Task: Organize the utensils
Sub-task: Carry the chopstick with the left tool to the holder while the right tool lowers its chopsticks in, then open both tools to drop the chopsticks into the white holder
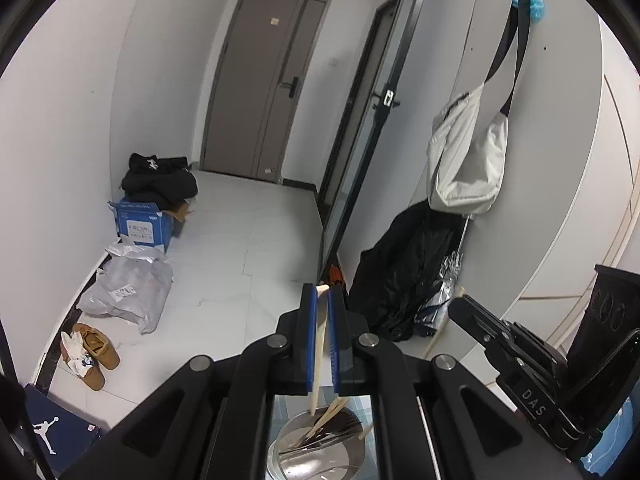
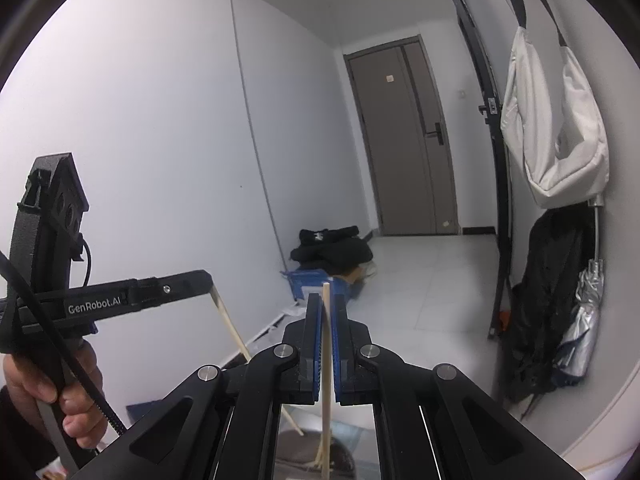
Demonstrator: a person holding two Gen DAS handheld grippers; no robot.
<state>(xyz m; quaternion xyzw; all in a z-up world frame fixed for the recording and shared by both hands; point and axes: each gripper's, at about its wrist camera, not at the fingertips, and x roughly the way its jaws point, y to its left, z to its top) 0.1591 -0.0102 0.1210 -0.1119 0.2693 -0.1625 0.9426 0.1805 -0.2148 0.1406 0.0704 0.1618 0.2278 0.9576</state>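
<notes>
Grip: While both my tools are lifted clear, the left tool (image 1: 322, 344) is clamped on one wooden chopstick (image 1: 320, 344) and the right tool (image 2: 328, 344) on another chopstick (image 2: 326, 352).
Axis: each stick runs lengthwise between the pads, tip poking past them, tail hanging down.
Below: the steel bowl (image 1: 316, 456) of remaining utensils sits directly under my left tool, so I judge that hand nearer.
Writing: "GenRobot.AI" on the left tool's side, "DAS" on the right's.
Far: a blue box (image 1: 144, 224) on the floor, label unreadable.

Open floor (image 1: 256, 240) ahead, cluttered edges
</notes>
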